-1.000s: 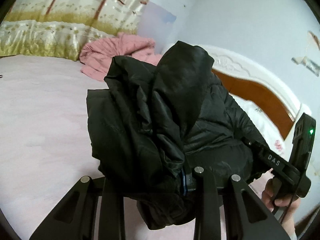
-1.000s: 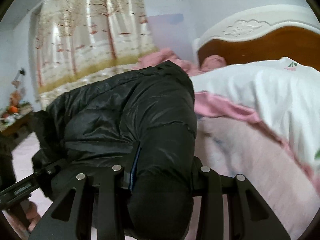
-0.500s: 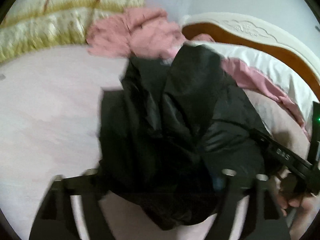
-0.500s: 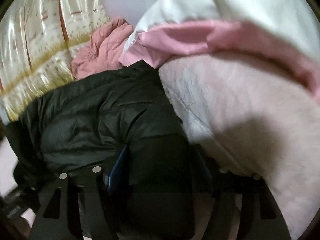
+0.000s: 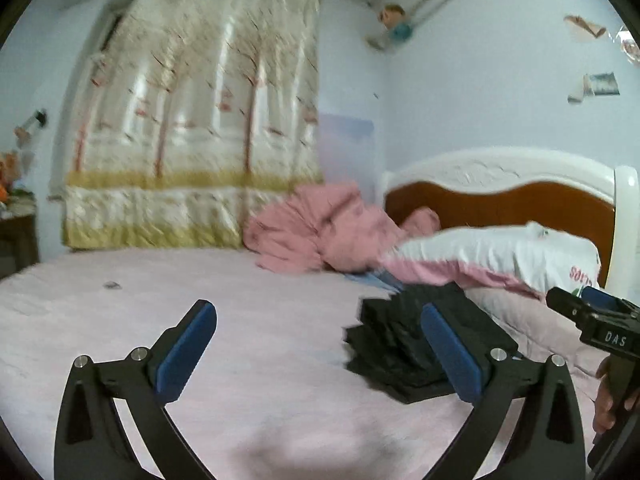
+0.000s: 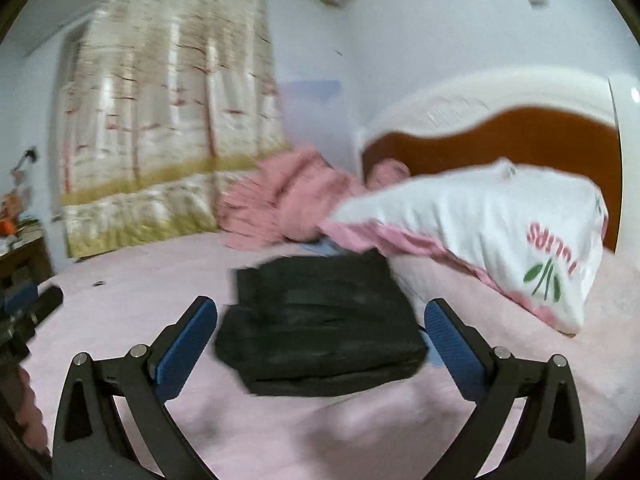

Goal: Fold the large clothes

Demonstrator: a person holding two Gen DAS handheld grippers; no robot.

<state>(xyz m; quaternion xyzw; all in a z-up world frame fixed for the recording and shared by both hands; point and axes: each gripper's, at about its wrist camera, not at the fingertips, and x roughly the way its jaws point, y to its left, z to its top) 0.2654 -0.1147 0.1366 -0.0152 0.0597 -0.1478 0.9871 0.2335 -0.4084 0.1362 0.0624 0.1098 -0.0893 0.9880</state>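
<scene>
The black puffer jacket (image 6: 320, 320) lies folded in a flat bundle on the pink bed sheet (image 6: 280, 432), close to the pillow. My right gripper (image 6: 320, 306) stands just in front of it, jaws opening wide. The bundle sits ahead between the blue pads (image 6: 184, 344), and they do not touch it. My left gripper (image 5: 318, 312) is to the left of the jacket (image 5: 400, 344), jaws also opening, with only bare sheet between them. Its right finger (image 5: 452, 352) overlaps the jacket's edge in view. The right gripper's body (image 5: 600, 324) and a hand (image 5: 612, 396) show at the right edge.
A white pillow (image 6: 480, 232) with pink trim lies right behind the jacket, against the white and brown headboard (image 6: 520, 128). A crumpled pink garment (image 5: 320, 232) sits at the bed's far corner below a tree-print curtain (image 5: 192, 120). A dark side table (image 6: 24, 256) stands at the far left.
Both grippers have let go of the jacket, opened wide and drawn back. The jacket, held up before, now lies folded on the bed by the pillow.
</scene>
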